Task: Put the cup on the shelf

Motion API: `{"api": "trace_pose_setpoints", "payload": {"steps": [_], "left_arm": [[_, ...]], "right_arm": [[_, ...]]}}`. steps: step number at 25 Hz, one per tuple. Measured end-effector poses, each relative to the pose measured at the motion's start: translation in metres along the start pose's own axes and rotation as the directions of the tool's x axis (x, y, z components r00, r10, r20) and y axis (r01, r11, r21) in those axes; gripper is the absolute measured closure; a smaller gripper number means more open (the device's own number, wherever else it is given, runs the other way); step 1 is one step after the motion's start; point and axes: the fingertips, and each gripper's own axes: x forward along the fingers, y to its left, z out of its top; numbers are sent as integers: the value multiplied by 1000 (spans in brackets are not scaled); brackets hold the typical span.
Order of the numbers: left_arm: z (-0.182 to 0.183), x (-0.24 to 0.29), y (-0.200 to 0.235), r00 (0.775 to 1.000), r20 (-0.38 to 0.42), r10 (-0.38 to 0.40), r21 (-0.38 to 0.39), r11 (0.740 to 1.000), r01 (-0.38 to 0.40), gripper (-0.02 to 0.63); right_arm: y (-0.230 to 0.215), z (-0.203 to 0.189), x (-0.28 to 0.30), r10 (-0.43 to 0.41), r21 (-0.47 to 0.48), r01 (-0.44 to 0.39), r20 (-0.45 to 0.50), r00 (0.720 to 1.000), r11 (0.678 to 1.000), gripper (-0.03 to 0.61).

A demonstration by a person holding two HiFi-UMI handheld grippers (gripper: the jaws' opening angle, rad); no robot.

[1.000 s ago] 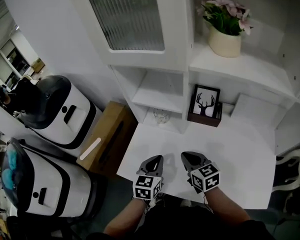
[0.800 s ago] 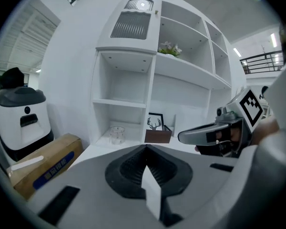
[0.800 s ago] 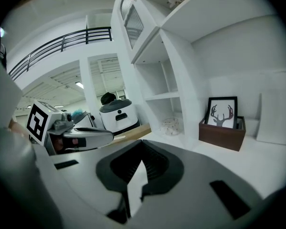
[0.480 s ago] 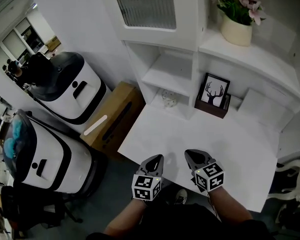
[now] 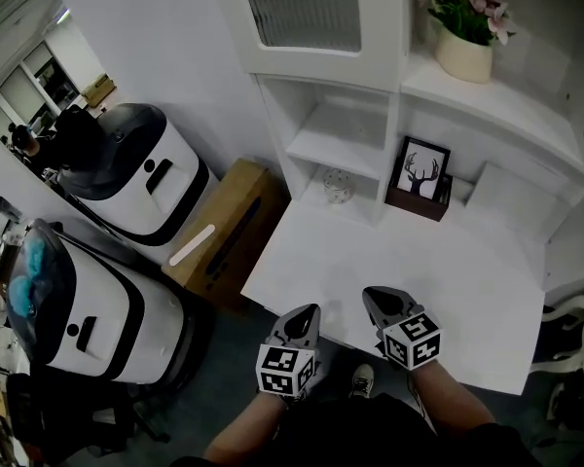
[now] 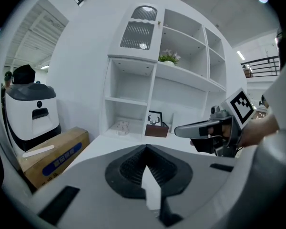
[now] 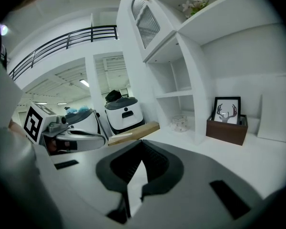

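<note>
Since a second ago the shelf unit has slid up and to the right in my head view, and both grippers, which hung over the desk (image 5: 448, 270), now sit back at its near edge. The cup (image 5: 338, 185) has not been touched. It stands in the bottom left cubby at desk level, just left of the deer picture (image 5: 423, 175) and under the shelf board (image 5: 346, 144). It looks upright, though it is small here. My left gripper (image 5: 305, 311) and right gripper (image 5: 378, 298) both have their jaws closed on nothing. The cup lies well ahead, roughly between the two, so I judge neither clearly nearer.
</note>
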Motion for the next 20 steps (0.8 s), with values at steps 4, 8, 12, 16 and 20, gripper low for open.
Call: {"api": "trace_pose_setpoints", "payload": {"steps": [4, 8, 12, 16, 20], "left_arm": [[-2, -21, 19, 999, 4, -39, 6, 999, 39, 609], [-2, -42, 38, 997, 12, -82, 10, 997, 82, 609], [-6, -64, 52, 992, 13, -123, 8, 992, 123, 609], [-9, -79, 57, 985, 19, -173, 24, 985, 173, 609], [-16, -91, 60, 976, 5, -219, 41, 975, 219, 609]], "right_arm": [[30, 4, 7, -36, 9, 36, 13, 999, 999, 575], [65, 4, 13, -70, 11, 69, 17, 997, 998, 575], [99, 0, 15, -99, 10, 99, 19, 995, 995, 575], [126, -9, 14, -132, 11, 131, 19, 991, 991, 575], [147, -19, 13, -166, 31, 166, 19, 986, 986, 575]]}}
